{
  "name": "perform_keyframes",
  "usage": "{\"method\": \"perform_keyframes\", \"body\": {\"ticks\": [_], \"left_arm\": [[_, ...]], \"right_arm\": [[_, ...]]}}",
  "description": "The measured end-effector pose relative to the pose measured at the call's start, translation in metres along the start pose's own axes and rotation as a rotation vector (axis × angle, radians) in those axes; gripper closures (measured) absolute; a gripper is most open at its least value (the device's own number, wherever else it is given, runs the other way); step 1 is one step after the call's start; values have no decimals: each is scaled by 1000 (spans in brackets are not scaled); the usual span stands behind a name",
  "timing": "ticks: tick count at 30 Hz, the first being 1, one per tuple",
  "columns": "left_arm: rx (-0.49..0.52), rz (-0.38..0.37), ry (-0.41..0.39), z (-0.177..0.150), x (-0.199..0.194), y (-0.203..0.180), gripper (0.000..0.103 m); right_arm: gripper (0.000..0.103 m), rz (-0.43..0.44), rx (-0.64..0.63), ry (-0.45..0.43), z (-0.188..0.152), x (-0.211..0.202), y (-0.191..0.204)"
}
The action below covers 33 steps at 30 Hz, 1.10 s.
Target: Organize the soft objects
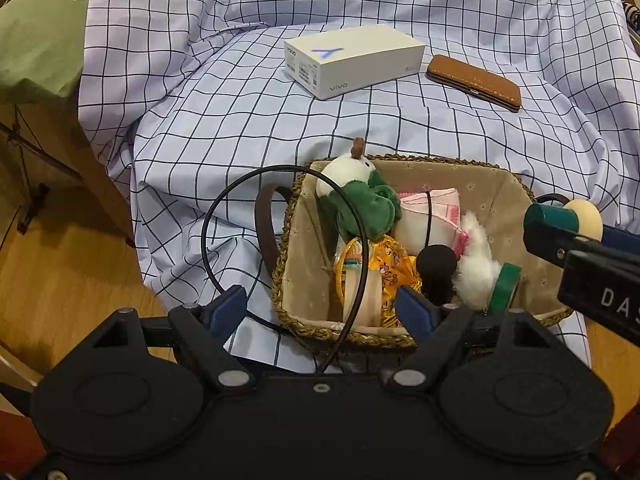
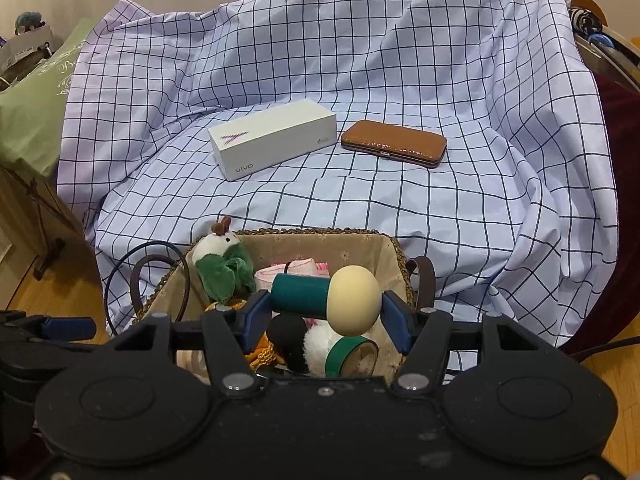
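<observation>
Over the basket's [image 2: 394, 258] left side, the left gripper [image 1: 320, 312] hangs open with nothing between its jaws; a thin black hoop [image 1: 280, 240] crosses in front. To its right, the right gripper [image 2: 324, 316] holds a mushroom-shaped toy [image 2: 326, 298] above the basket, its long axis lying crosswise from finger to finger. The drop is straight down, I judge.
</observation>
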<state>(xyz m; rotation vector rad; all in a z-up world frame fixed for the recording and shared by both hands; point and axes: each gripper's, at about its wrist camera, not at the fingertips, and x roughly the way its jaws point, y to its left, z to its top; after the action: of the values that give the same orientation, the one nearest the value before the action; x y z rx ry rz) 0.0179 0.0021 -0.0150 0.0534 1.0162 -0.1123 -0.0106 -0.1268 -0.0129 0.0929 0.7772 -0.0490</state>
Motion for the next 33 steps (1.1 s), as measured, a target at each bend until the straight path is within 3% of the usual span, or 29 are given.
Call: {"method": "perform_keyframes", "body": {"ticks": [14,16,22,24,26,33], "left_arm": [[0,27,-11,1,-2,2,25],[-4,31,-16,1,-2,2,25],[-14,33,-32,1,-5,4,24],[-13,39,-38,1,-6,3,22],[-16,38,-48,0,-7,3,12],[-20,41,-66,1,-9,3,11]], "right_arm": [[33,-17,5,-10,1,-3,-3],[25,-21,3,-14,2,-4,-4],[13,-59,-27,-22,3,-9,-4],[12,-79,-35,-19,3,-10,-5],[11,-97,-41,-1,3,-9,-6],[11,-135,-75,43,-6,-9,-12]]}}
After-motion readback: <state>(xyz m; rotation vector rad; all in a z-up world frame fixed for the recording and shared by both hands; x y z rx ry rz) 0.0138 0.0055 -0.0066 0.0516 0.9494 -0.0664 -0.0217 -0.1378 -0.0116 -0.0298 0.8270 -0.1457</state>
